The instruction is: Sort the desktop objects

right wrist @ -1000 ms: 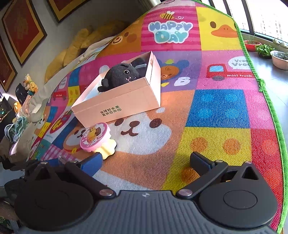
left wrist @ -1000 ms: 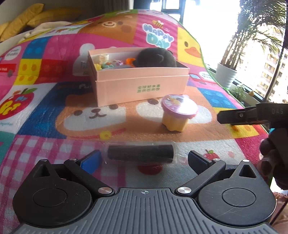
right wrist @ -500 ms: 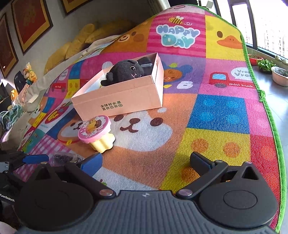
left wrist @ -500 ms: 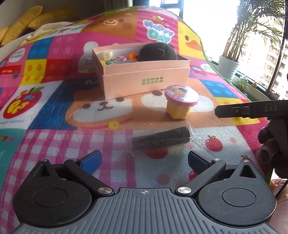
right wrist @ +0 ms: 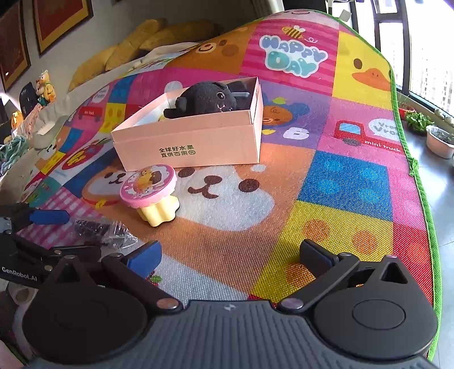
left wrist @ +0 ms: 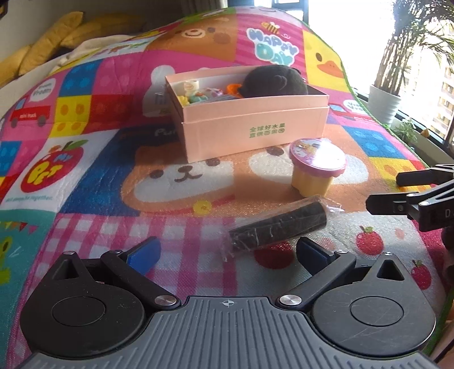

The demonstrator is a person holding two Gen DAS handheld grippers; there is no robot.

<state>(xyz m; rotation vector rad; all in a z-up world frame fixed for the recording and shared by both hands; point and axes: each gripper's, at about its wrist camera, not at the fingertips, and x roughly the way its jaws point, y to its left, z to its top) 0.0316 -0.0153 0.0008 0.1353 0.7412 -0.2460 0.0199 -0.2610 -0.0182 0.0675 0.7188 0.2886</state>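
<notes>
Yellow cushions [right wrist: 147,45] are lying beyond the colourful play mat [right wrist: 340,181], framed pictures [right wrist: 61,21] are hanging on the wall, and a potted palm [left wrist: 386,99] is standing by the window.

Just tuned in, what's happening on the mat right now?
A person holds tongs in each hand over a colourful play mat. Both tongs are open and empty. The left tongs point at a black roll in clear wrap lying loose on the mat. Beside it stands a yellow cup with a pink lid. The pink box already holds a black plush toy and small toys. The right tongs hover nearby.
</notes>
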